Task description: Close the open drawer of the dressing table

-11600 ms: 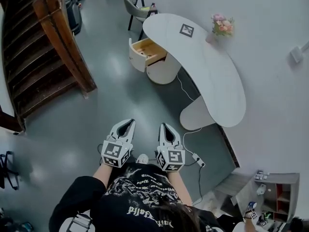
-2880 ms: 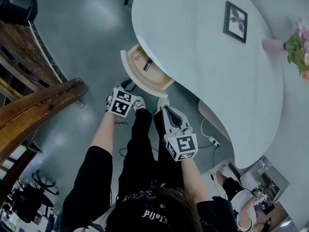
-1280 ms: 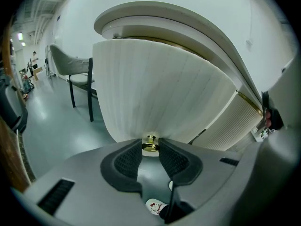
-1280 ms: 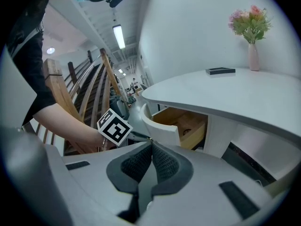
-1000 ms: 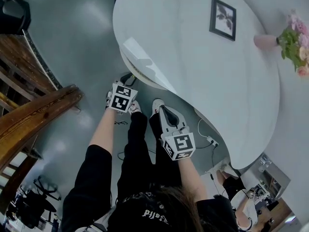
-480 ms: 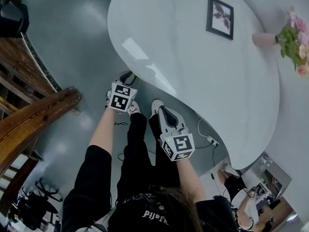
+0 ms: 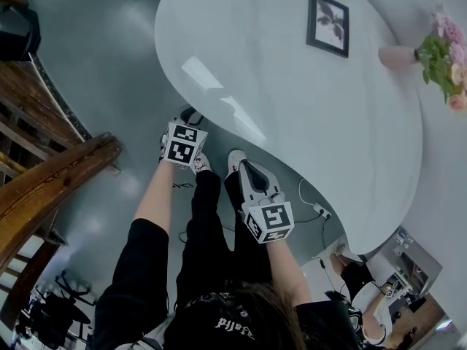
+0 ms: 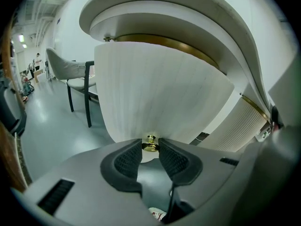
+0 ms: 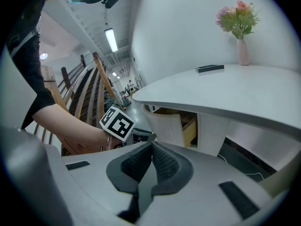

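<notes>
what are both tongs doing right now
left tongs: shut on the brass drawer knob
right tongs: shut, nothing between them

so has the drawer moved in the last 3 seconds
Yes. The drawer has slid in under the tabletop; in the head view its open box no longer sticks out past the tabletop's edge.

White ribbed drawer [image 8: 157,86], brass knob [image 8: 150,143]
</notes>
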Action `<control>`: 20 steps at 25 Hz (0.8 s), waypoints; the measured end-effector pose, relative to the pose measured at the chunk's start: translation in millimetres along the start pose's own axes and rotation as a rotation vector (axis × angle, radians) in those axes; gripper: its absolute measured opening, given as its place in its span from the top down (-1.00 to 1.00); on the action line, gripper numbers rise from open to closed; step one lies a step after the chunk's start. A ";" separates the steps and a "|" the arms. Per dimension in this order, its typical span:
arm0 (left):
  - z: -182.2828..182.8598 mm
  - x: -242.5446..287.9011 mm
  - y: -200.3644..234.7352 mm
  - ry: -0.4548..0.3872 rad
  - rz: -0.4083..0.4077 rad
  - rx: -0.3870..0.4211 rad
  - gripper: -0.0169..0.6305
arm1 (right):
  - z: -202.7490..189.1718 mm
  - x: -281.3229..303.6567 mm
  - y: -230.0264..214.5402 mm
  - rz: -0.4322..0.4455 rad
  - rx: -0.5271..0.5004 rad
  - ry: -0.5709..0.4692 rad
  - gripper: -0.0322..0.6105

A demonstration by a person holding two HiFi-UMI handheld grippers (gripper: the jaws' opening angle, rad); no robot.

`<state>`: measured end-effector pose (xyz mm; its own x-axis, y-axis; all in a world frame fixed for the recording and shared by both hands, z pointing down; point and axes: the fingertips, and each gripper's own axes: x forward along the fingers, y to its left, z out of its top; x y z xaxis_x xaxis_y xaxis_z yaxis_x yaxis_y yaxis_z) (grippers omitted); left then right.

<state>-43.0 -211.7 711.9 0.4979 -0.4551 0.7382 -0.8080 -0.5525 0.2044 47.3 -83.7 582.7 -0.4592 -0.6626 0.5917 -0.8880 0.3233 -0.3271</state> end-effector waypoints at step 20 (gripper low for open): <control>20.9 17.7 -2.9 -0.069 0.019 0.018 0.57 | -7.8 6.9 -8.2 0.003 0.034 0.001 0.82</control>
<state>-25.3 -232.7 710.9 0.5036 -0.5122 0.6957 -0.8120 -0.5555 0.1789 51.3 -85.7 595.2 -0.4617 -0.6612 0.5913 -0.8853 0.3019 -0.3537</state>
